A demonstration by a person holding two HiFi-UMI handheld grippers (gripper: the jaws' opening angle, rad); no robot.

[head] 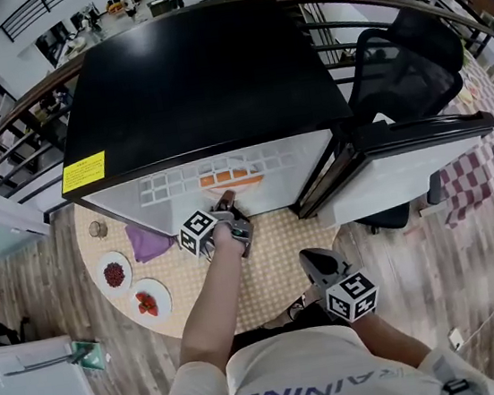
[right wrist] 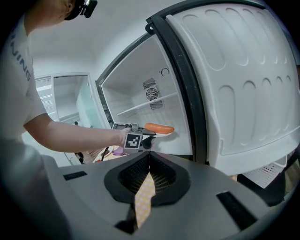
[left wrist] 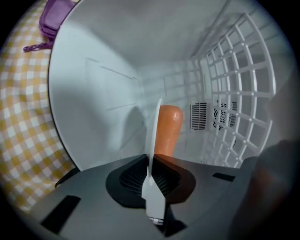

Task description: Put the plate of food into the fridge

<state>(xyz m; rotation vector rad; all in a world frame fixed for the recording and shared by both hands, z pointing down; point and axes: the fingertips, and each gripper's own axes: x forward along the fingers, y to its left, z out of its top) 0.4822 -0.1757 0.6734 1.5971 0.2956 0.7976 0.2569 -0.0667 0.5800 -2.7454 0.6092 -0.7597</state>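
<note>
A white plate point(left wrist: 153, 136) carrying an orange sausage point(left wrist: 168, 127) is pinched by its rim in my left gripper point(left wrist: 151, 161), which is shut on it. The plate hangs inside the open white fridge point(left wrist: 103, 93), just past its front edge. From the head view the sausage point(head: 231, 177) shows through the fridge's wire shelf, with the left gripper point(head: 228, 202) right below it. The right gripper view shows the plate point(right wrist: 164, 134) and sausage point(right wrist: 159, 128) level at the fridge mouth. My right gripper point(head: 315, 266) hovers low over the table, shut and holding nothing.
The fridge door point(head: 404, 158) stands open to the right, a black office chair point(head: 401, 63) behind it. On the round table with yellow checked cloth point(head: 275, 270) lie a purple pouch point(head: 147, 242), a small glass point(head: 98, 228) and two plates of red food point(head: 114, 274), point(head: 150, 301).
</note>
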